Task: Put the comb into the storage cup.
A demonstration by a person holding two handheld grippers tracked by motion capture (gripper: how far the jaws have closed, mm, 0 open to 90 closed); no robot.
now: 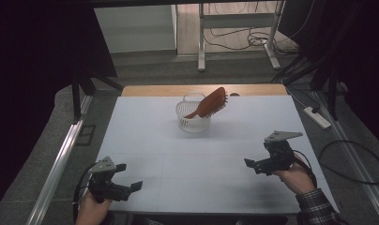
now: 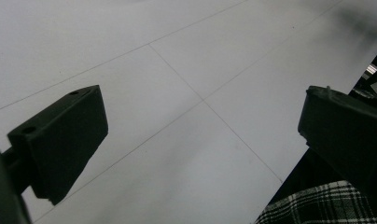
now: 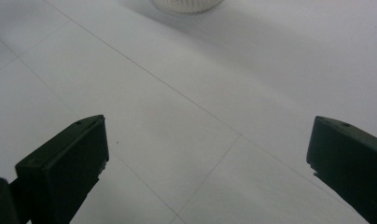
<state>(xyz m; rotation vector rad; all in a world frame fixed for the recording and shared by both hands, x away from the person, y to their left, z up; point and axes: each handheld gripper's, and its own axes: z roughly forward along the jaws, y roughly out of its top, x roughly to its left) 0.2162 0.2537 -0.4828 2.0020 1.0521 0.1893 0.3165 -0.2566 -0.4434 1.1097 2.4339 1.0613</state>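
Hairbrush point(image 1: 212, 103) propped in white basket point(image 1: 193, 123) at table's 12 o'clock. Rigid, light, probably wood; grip at handle. Left gripper point(image 1: 126, 187), right gripper point(image 1: 253, 165) gaping, empty.

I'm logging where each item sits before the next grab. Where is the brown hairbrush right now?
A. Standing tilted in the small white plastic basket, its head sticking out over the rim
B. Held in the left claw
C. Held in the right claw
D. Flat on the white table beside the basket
A: in the high view the brown hairbrush leans in the small white plastic basket, while the left claw and right claw are open and empty.
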